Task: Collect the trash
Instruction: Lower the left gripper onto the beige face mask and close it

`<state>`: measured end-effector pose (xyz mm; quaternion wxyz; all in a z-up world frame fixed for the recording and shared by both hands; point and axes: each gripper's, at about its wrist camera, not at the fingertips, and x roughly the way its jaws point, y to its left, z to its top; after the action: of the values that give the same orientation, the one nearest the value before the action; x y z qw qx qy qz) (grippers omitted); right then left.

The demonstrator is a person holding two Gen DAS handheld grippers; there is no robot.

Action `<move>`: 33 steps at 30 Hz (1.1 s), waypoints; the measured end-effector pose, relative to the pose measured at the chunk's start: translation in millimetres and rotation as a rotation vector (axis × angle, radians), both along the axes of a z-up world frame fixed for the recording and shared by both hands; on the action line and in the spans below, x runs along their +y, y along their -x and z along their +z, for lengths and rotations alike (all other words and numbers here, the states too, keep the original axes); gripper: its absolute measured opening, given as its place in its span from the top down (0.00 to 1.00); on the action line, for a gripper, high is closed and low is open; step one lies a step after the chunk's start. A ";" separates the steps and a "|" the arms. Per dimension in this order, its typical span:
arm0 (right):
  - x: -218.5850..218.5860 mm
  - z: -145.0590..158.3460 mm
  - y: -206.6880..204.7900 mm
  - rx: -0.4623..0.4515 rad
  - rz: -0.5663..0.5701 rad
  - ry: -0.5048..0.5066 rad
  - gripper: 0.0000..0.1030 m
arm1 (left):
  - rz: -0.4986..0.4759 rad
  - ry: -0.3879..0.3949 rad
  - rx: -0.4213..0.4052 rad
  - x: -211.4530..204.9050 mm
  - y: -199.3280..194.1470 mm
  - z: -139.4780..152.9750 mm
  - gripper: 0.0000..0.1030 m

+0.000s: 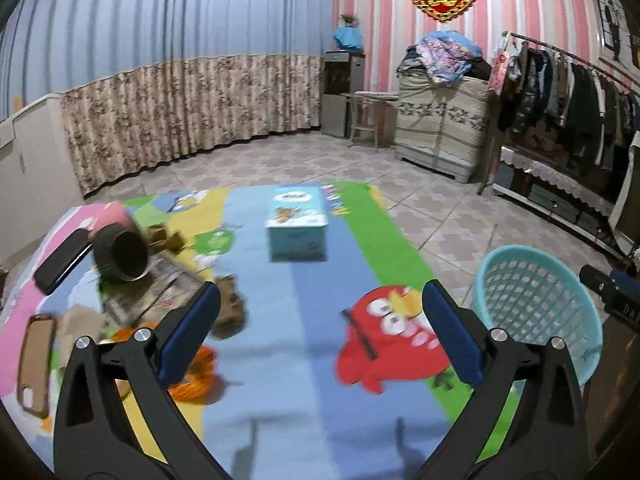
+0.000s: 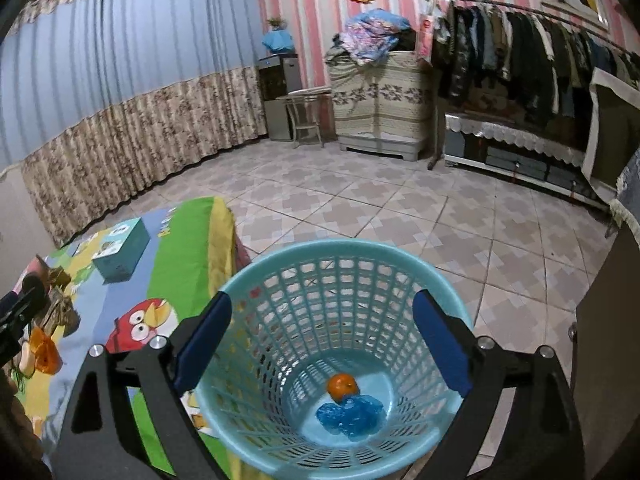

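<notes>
A light blue mesh trash basket (image 2: 340, 256) stands on the floor beside the table; it also shows in the left wrist view (image 1: 536, 300). Inside lie an orange fruit (image 2: 342, 385) and a crumpled blue wrapper (image 2: 352, 416). My right gripper (image 2: 320, 340) is open and empty above the basket's mouth. My left gripper (image 1: 320, 320) is open and empty above the cartoon tablecloth (image 1: 304, 360). Left of it lie an orange wrapper (image 1: 196, 376), brown crumpled scraps (image 1: 230, 312) and small brown pieces (image 1: 168, 238).
On the table stand a blue tissue box (image 1: 296, 224), a tipped pink cup (image 1: 120, 248), a black phone (image 1: 62, 260), a phone case (image 1: 36, 360) and a printed paper (image 1: 156, 288). A clothes rack (image 2: 520, 60), cabinet and stool stand across the tiled floor.
</notes>
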<state>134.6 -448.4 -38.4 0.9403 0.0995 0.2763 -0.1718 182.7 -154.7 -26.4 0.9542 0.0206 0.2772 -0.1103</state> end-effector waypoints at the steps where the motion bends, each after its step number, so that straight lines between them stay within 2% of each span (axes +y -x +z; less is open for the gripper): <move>1: 5.6 0.0 -1.6 0.004 0.010 0.009 0.12 | 0.015 -0.004 0.006 9.5 1.5 -2.0 0.05; 11: 73.2 3.7 -12.8 0.008 0.150 0.037 0.12 | 0.154 -0.025 0.071 101.5 4.6 -30.7 0.05; 13: 85.0 2.9 -15.0 0.013 0.170 0.051 0.06 | 0.180 -0.033 0.073 118.8 3.8 -34.2 0.05; 17: 103.5 2.4 -18.0 0.016 0.180 0.069 0.06 | 0.251 -0.098 0.053 147.8 3.1 -39.2 0.05; 26: 130.9 -5.8 -33.7 0.042 0.194 -0.032 0.06 | 0.286 -0.048 0.124 200.5 -9.6 -46.5 0.05; 30: 152.1 -9.9 -41.6 0.060 0.225 -0.012 0.06 | 0.291 -0.039 0.161 214.1 -20.0 -50.9 0.07; 33: 171.8 -11.6 -46.6 0.072 0.254 0.010 0.06 | 0.285 -0.052 0.169 220.8 -24.8 -52.2 0.13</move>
<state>181.3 -276.6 -50.0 0.9445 0.0529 0.3193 -0.0562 207.5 66.1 -78.5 0.9327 -0.0035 0.3593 0.0318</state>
